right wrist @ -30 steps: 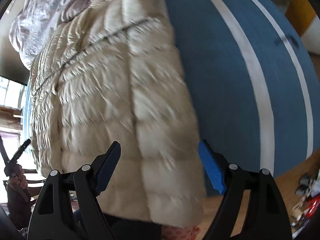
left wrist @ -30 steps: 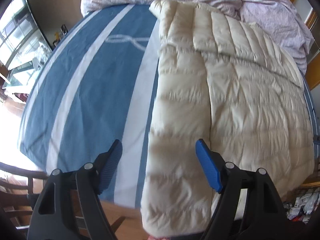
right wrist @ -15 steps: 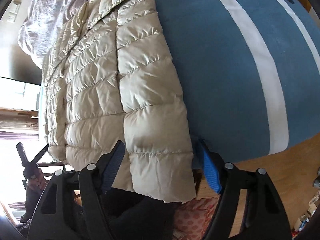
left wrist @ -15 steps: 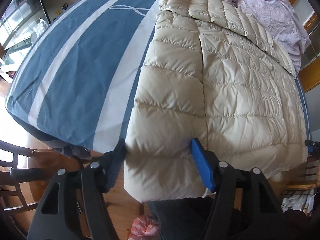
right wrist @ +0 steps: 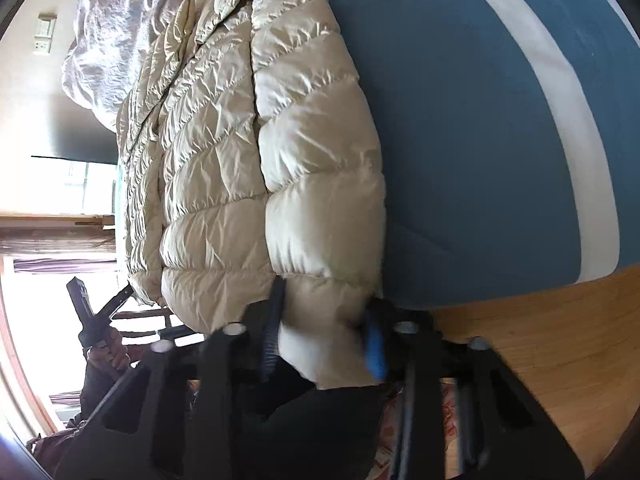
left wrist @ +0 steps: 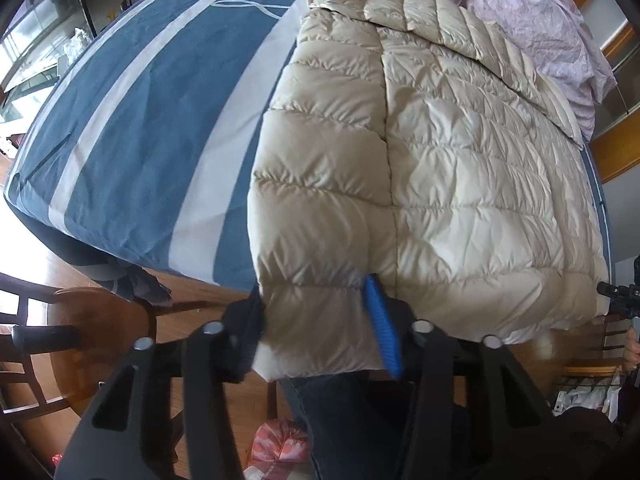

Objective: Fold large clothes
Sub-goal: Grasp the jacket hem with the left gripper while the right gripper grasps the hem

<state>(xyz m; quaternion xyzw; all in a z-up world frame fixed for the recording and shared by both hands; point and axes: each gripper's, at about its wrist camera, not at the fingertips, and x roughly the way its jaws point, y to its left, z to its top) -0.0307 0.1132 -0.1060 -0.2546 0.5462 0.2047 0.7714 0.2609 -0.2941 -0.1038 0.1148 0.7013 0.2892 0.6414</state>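
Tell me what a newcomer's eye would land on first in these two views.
A big cream quilted down jacket lies spread across a bed with a blue, white-striped cover, its hem hanging over the near edge. The left gripper and right gripper each straddle a bottom corner of that hem, jaws closing on the puffy fabric. A crumpled lilac duvet is heaped at the far end.
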